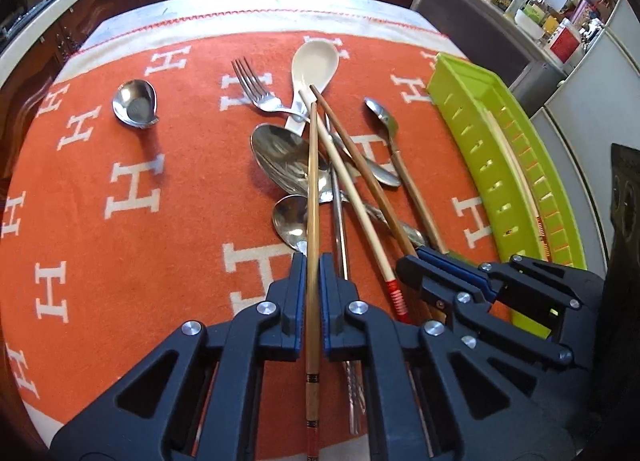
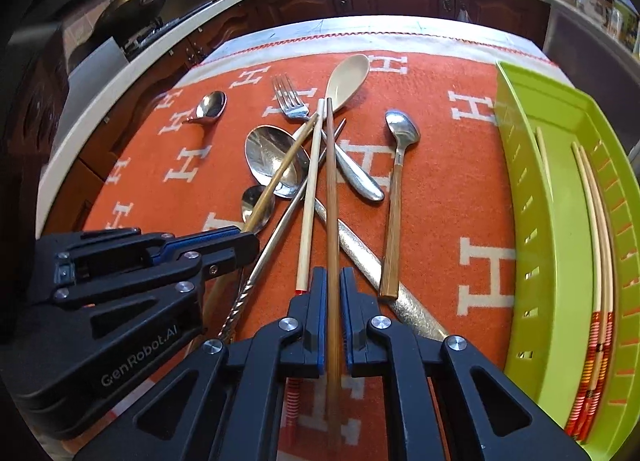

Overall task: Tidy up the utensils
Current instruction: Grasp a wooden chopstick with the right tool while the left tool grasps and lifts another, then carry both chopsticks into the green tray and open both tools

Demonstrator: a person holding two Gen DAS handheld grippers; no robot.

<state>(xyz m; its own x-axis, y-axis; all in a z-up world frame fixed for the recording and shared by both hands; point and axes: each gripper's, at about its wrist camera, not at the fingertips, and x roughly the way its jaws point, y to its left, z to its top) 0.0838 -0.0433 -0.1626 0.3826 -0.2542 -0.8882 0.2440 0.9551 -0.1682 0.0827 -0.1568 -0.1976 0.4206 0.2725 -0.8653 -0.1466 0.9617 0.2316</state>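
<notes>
A pile of utensils lies on the orange cloth: a cream ceramic spoon (image 1: 314, 59), a fork (image 1: 254, 87), a large steel spoon (image 1: 282, 155), a wooden-handled spoon (image 1: 390, 129) and a pale chopstick (image 1: 348, 189). My left gripper (image 1: 313, 261) is shut on a light brown chopstick (image 1: 313, 189). My right gripper (image 2: 332, 277) is shut on a darker brown chopstick (image 2: 331, 189); it also shows at the right of the left wrist view (image 1: 416, 257). The left gripper shows at the left of the right wrist view (image 2: 248, 239).
A lime green slotted tray (image 2: 560, 221) lies along the right of the cloth with several chopsticks (image 2: 596, 221) in it. A small steel spoon (image 1: 134, 103) lies alone at the far left. Dark cabinets and a cluttered counter (image 1: 532, 9) ring the table.
</notes>
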